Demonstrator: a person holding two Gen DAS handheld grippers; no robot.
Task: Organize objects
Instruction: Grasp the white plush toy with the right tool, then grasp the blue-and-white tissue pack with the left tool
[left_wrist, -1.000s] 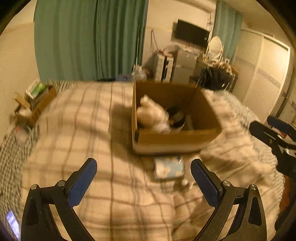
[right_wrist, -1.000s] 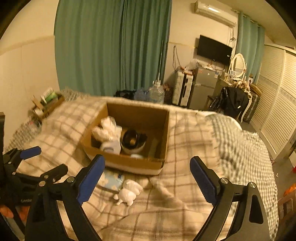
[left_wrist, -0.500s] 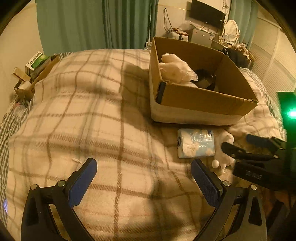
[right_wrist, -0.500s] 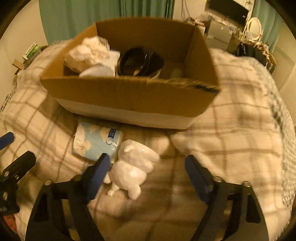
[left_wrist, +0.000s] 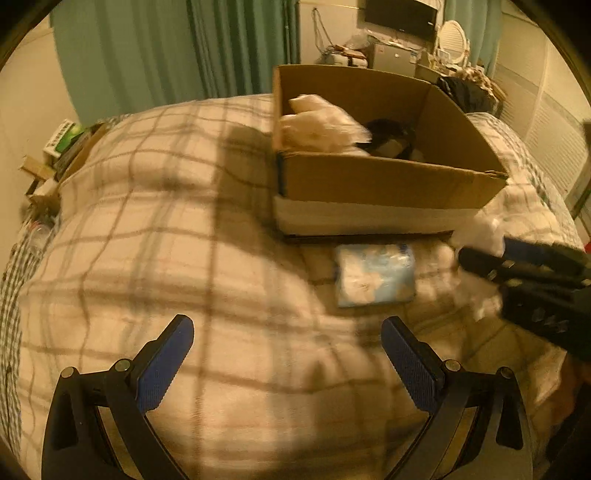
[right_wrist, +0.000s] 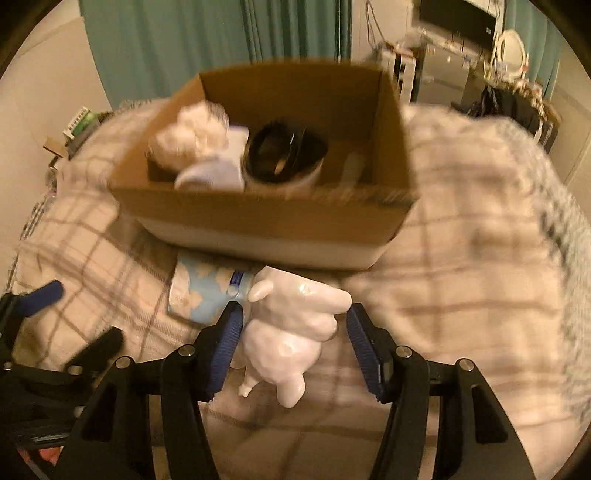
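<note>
On plaid bedspread (right_wrist: 480, 280), right gripper (right_wrist: 293, 332) grasping white figurine (right_wrist: 291, 332), at 6 o'clock of cardboard box (right_wrist: 266, 221). Tissue pack (left_wrist: 375, 275) unpacked beside it. Left gripper (left_wrist: 288, 354) spread, empty. Box partly filled; two items left.

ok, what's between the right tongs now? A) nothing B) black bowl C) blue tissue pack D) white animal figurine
D: the right tongs bracket the glossy white animal figurine, while the light-blue tissue pack lies beside it on the plaid blanket.
</note>
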